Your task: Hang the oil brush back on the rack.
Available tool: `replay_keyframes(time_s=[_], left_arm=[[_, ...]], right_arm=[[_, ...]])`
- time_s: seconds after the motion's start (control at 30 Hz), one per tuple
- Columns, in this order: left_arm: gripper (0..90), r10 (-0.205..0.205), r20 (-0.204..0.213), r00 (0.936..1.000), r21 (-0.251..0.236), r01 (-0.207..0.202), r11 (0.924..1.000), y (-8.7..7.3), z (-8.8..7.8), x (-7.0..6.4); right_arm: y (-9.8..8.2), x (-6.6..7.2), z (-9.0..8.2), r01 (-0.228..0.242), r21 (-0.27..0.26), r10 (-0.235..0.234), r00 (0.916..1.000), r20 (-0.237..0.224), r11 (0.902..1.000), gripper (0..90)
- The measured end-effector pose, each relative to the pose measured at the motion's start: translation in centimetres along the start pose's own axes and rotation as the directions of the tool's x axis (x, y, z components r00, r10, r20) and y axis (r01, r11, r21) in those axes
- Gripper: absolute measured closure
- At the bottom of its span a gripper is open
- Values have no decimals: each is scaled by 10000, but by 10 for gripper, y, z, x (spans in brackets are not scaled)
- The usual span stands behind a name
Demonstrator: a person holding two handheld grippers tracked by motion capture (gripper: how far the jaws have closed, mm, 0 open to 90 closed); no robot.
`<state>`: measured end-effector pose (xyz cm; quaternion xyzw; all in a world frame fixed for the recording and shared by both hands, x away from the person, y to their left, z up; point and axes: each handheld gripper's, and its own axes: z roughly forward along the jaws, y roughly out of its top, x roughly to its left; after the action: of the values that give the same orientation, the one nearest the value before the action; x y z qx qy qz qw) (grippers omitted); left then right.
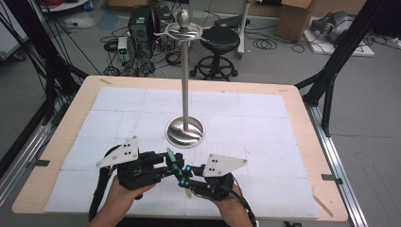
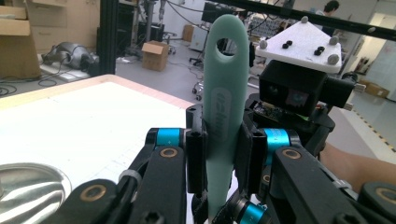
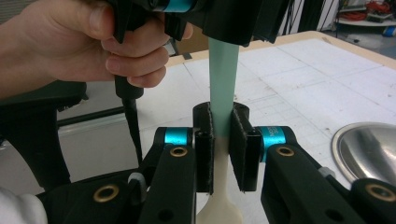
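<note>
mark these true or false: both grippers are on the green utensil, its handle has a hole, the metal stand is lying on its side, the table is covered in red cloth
1. Both grippers are on the green utensil. True: the left gripper clamps its green handle and the right gripper has its pads on the part where green meets cream.
2. The handle has a hole at its end. True, seen in the left gripper view.
3. The metal stand lies on its side. False: it stands upright on its round base.
4. The table is covered in red cloth. False: it has white sheets over a wooden top.
</note>
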<state>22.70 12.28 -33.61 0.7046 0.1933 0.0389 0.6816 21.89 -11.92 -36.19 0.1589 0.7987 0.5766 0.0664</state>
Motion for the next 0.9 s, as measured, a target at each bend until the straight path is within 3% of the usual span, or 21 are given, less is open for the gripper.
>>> replay_keyframes(time_s=[0.13,0.17,0.27,0.3,0.33,0.37,0.4,0.43,0.47,0.5,0.63,0.67,0.7,0.73,0.77,0.83,0.87,0.9], left_arm=[[691,-136,446,9989,-37,138,9999,1,-1,1],[580,-288,715,9970,-11,290,9996,1,-2,2],[500,-268,993,9947,-46,274,9996,2,-4,3],[488,-216,1359,9905,-198,245,9995,4,-6,3],[476,-216,1359,9905,-198,245,9995,4,-6,3],[464,-174,1719,9850,-227,216,9995,6,-8,3],[451,-174,1719,9850,-227,216,9995,6,-8,3],[448,-35,2075,9782,-254,90,9996,7,-9,3],[444,-35,2075,9782,-254,90,9996,7,-9,3],[443,-30,2424,9702,-359,121,9993,8,-10,3],[460,42,2942,9557,-395,78,9992,9,-11,2],[475,42,2942,9557,-395,78,9992,9,-11,2],[487,68,3095,9509,-229,3,9997,9,-10,3],[501,68,3095,9509,-229,3,9997,9,-10,3],[501,65,3169,9484,-178,-10,9998,10,-10,3],[554,8,3448,9387,-283,96,9996,10,-9,5],[571,8,3448,9387,-283,96,9996,10,-9,5],[594,-11,3527,9357,-317,131,9994,11,-10,5]], right_arm=[[0,-1,-1,-22,-20,22,9996,-298,10000,813],[0,-1,-2,-6,-12,6,9990,-457,10000,814],[0,-3,-4,-53,-50,50,9979,-645,10000,814],[-1,-5,-6,-170,-130,158,9956,-926,9998,814],[-2,-6,-6,-201,-215,175,9935,-1129,9996,814],[-2,-7,-7,-240,-289,197,9899,-1404,9993,814],[-2,-7,-7,-240,-289,197,9899,-1404,9993,814],[-3,-8,-7,-224,-378,151,9826,-1853,9990,813],[-3,-8,-7,-224,-378,151,9826,-1853,9990,813],[-3,-8,-7,-286,-433,186,9763,-2155,9987,813],[-3,-9,-6,-411,-480,251,9548,-2961,9980,814],[-3,-9,-6,-411,-480,251,9548,-2961,9980,814],[-3,-10,-4,-361,-485,189,9481,-3174,9982,814],[-3,-10,-4,-361,-485,189,9481,-3174,9982,814],[-3,-9,-4,-387,-445,218,9428,-3325,9983,813],[-3,-9,-3,-337,-524,129,9344,-3560,9981,813],[-3,-9,-3,-337,-524,129,9344,-3560,9981,813],[-3,-9,-2,-302,-509,91,9284,-3715,9982,813]])
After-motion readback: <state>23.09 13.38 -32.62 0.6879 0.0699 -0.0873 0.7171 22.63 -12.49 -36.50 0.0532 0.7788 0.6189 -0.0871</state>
